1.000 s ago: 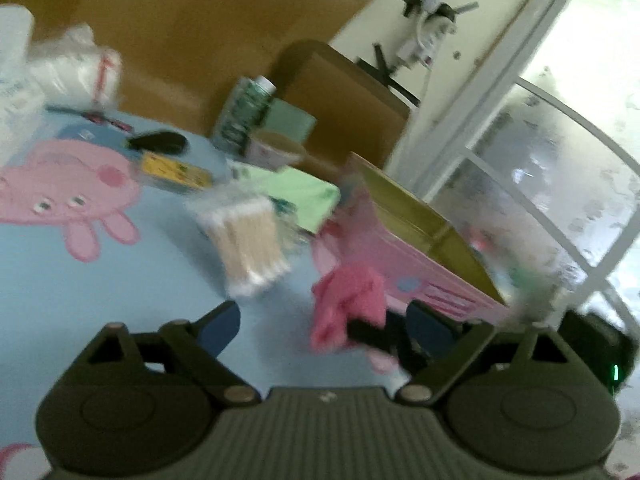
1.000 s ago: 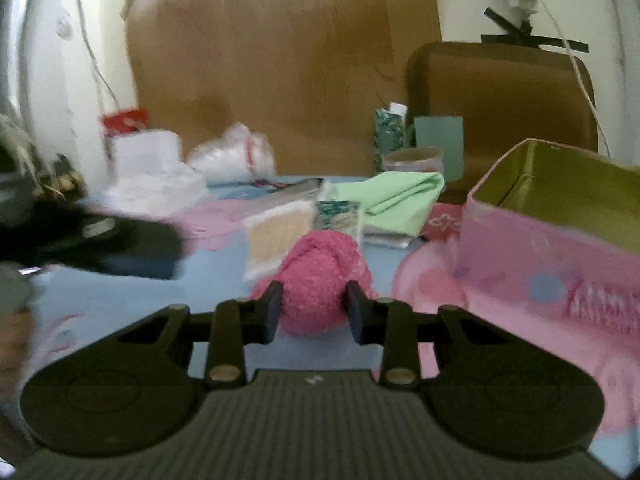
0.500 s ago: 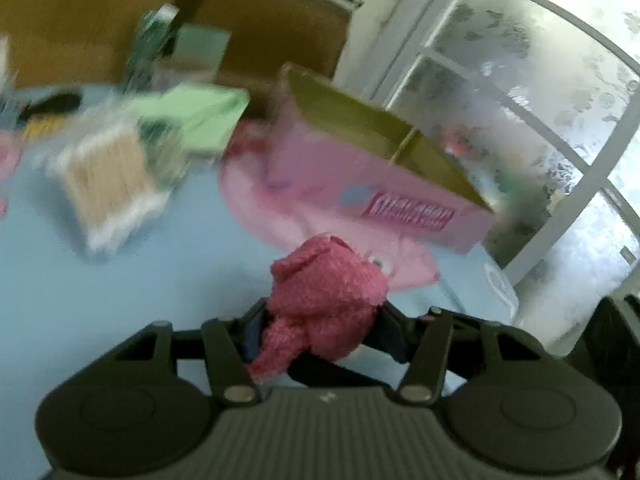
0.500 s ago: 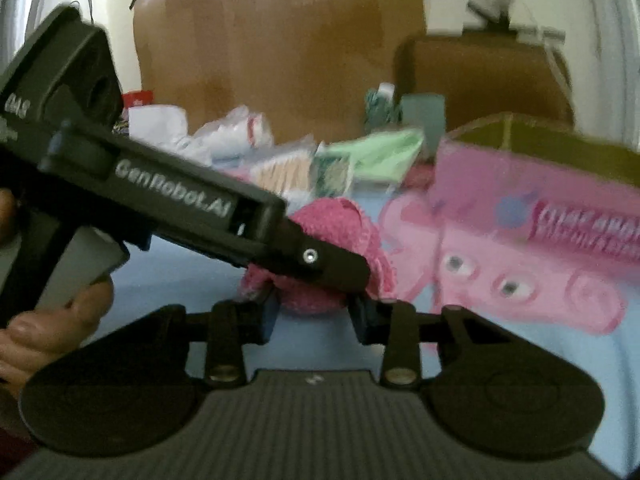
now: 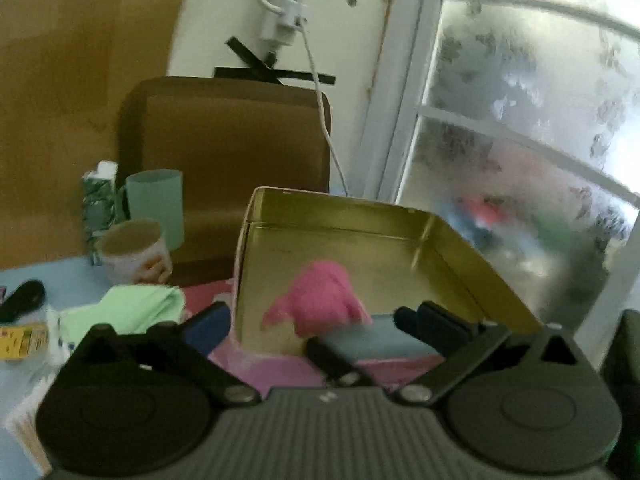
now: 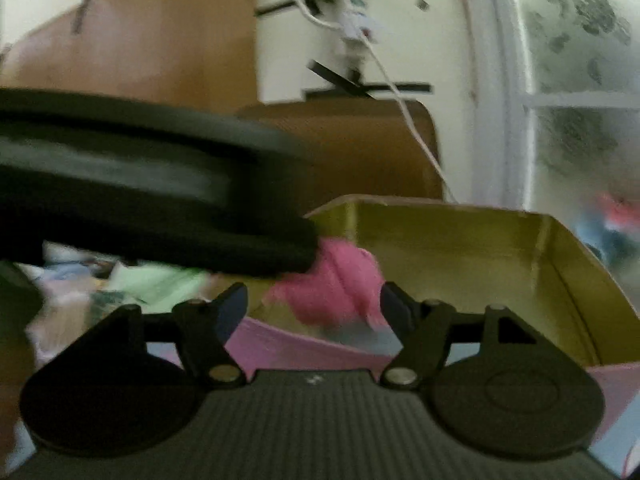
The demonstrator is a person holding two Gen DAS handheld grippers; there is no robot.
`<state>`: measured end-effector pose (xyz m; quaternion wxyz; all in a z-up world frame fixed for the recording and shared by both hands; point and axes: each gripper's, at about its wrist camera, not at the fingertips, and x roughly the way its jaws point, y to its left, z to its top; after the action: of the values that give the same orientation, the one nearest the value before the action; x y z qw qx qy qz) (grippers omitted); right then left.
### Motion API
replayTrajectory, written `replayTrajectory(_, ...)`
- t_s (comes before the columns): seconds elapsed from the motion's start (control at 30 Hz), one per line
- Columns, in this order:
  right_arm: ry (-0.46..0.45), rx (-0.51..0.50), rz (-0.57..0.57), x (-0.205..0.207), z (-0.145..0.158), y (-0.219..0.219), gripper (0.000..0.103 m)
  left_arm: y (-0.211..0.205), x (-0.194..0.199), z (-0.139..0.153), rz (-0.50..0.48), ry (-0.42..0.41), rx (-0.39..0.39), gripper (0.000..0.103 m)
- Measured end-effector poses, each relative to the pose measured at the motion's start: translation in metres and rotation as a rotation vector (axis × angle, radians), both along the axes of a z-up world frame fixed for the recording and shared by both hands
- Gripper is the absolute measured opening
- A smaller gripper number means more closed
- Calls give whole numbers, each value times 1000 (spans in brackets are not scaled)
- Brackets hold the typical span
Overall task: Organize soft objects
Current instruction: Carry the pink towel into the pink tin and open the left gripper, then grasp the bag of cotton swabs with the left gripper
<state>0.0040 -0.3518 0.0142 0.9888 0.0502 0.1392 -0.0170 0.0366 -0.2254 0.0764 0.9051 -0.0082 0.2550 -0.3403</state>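
A pink fuzzy cloth [image 5: 320,300] is blurred, over the open gold-lined tin box [image 5: 360,236] with pink outer walls. My left gripper [image 5: 308,326] is open, its fingers spread wide, the cloth just beyond them. In the right wrist view the same cloth [image 6: 332,288] sits between my right gripper's [image 6: 314,306] open fingers, at the box's near rim [image 6: 440,208]. The left gripper's black body [image 6: 160,200] crosses that view and touches the cloth's left side. A folded green cloth [image 5: 132,308] lies left of the box.
A paper cup [image 5: 134,250], a teal cup [image 5: 156,200] and a patterned carton [image 5: 98,204] stand behind the green cloth. A brown chair back [image 5: 232,140] is behind the box. A window [image 5: 540,120] is on the right. A black object [image 5: 22,300] lies at far left.
Both grippers have carried the pink cloth up and over to the box. Both grippers have opened, and the cloth is now loose at the box.
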Motion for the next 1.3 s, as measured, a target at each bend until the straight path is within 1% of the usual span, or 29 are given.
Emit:
replayTrajectory(0.07,-23,41,7,-14,-4,-5,75,26,-6,-2,17,-6,-28,103)
replayTrajectory(0.13,-45,51,-7,-26,-6,-3,75,67,-12,-7,56,7,-70,103)
replayTrajectory(0.2,-70,77,7,-40,-6,4,75,108,-18,-15,116,19,-99,103)
replayTrajectory(0.23,-80,100,33,-45,-3,8,75,130,-22,-21,170,22,-99,103)
replayTrajectory(0.27,-80,121,80,-47,-3,14,75,149,-25,-26,224,28,-90,103)
replayTrajectory(0.33,-42,131,203,-42,-1,36,75,185,-24,-39,334,66,-85,103)
replayTrajectory(0.4,8,98,316,-29,-4,65,74,213,-17,-48,385,143,-137,100)
replayTrajectory(0.43,24,75,351,-21,-5,77,75,225,-14,-52,397,177,-171,98)
replayTrajectory(0.47,43,44,387,-12,-7,90,75,232,-12,-54,399,196,-195,97)
replayTrajectory(0.53,87,15,418,9,-10,109,76,236,-5,-56,397,214,-214,97)
replayTrajectory(0.63,161,56,416,36,-10,115,76,234,8,-60,381,251,-229,95)
replayTrajectory(0.67,183,84,413,40,-10,114,76,233,11,-60,373,258,-240,95)
replayTrajectory(0.73,199,140,426,35,-13,112,76,233,19,-62,365,272,-253,98)
replayTrajectory(0.8,220,145,439,30,-19,117,74,226,28,-67,349,313,-259,96)
replayTrajectory(0.83,238,133,447,30,-23,123,58,222,31,-71,333,339,-264,87)
replayTrajectory(0.87,257,127,462,29,-25,128,44,217,34,-74,304,360,-270,69)
replayTrajectory(0.9,256,148,480,28,-27,131,43,212,34,-76,277,366,-268,61)
replayTrajectory(0.93,255,153,489,27,-26,133,40,207,33,-77,252,374,-256,46)
replayTrajectory(1.03,244,112,492,14,-20,145,40,206,17,-74,232,365,-256,46)
replayTrajectory(1.13,194,119,494,-7,-16,143,39,208,-1,-63,206,336,-277,46)
replayTrajectory(1.23,120,117,468,-24,-12,137,39,191,-9,-46,175,260,-223,46)
replayTrajectory(1.3,98,104,437,-27,-11,131,39,175,-9,-40,155,231,-186,46)
